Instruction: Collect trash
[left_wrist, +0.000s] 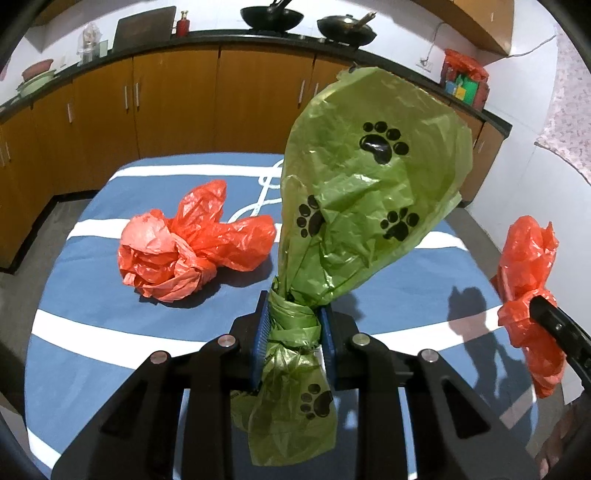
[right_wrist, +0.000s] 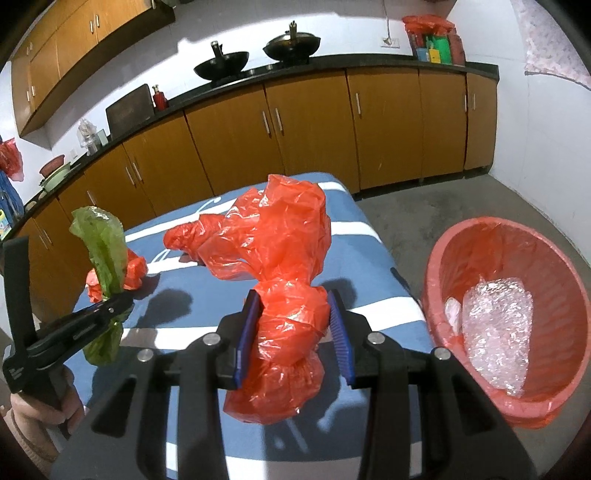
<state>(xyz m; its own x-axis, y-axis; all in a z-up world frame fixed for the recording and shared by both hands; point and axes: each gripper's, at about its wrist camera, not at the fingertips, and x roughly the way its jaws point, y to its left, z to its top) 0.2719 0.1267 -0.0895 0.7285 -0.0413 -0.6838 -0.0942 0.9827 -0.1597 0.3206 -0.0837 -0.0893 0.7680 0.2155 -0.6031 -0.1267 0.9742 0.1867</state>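
My left gripper is shut on the knotted neck of a green plastic bag printed with black paws, held above the blue striped table. The same green bag shows at the left of the right wrist view. My right gripper is shut on the waist of a crumpled red plastic bag, lifted off the table; that red bag appears at the right edge of the left wrist view. A second red bag lies on the table, left of the green one.
A red-lined bin stands on the floor to the right of the table, with bubble wrap inside. Wooden cabinets under a dark counter run along the back wall, with woks on top. A person's hand holds the left gripper's handle.
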